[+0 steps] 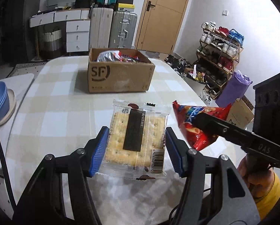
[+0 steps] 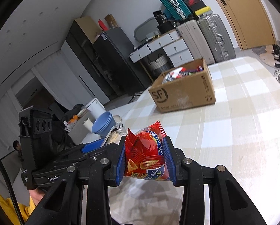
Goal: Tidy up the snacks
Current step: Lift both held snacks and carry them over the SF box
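Crackers first, from the left wrist view: the left hand-held gripper [image 1: 136,150] pinches the cracker packet [image 1: 135,140] by its sides just above the checked worktop [image 1: 55,112], with the cardboard box [image 1: 119,71] of snacks farther back. From the right wrist view, the right hand-held gripper [image 2: 145,161] squeezes the red chip bag [image 2: 146,155] — slick, air-filled film could slip free, or the chips get crushed.

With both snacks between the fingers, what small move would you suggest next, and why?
Probably carry both forward to the box and release. The right hand-held gripper already pinches the red chip bag above the table, and the left hand-held gripper brackets the cracker pack. The box stands open ahead, already holding snacks.
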{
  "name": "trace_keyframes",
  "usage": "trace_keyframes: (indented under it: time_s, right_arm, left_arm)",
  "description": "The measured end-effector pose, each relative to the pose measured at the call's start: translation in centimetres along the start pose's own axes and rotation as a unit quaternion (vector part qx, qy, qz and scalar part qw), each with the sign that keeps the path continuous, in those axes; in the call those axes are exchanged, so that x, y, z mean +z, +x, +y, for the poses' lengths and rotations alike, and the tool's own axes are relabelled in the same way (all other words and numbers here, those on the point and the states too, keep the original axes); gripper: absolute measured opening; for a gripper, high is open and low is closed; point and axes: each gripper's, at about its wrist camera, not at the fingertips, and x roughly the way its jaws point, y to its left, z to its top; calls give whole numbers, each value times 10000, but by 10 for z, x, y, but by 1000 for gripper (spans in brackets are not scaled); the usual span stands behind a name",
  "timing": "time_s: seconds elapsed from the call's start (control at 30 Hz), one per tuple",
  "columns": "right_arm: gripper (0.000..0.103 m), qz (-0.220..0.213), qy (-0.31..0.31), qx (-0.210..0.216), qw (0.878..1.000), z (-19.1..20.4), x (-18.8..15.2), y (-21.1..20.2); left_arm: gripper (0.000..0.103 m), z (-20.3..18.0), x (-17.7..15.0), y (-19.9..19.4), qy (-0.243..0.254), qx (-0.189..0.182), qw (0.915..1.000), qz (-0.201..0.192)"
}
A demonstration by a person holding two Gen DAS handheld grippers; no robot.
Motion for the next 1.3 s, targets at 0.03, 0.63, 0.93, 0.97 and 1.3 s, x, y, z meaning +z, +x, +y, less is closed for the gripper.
trace_keyframes:
  time_s: [0.03,0.63,0.93,0.97,1.3]
  right_arm:
    - [37,20,9,-3,10000,0,-2,1]
    - [37,108,124,24,9999,-3,4,9]
    - [37,-15,28,20,10000,-6,46,22]
    - [37,-29,14,30,10000,-6,52,24]
    - [38,-208,-270,-132,9993,-12,149,59]
  left_arm:
    - [57,0,-4,-1,-22,-2,10000,18]
    - [57,22,0,45,-332,-74,9991,261]
    - [57,43,56,57,-245,-38,9996,121]
    - [58,44,65,60,-213,-36,9997,109]
    - [58,74,182,127,-51,174,9998,76]
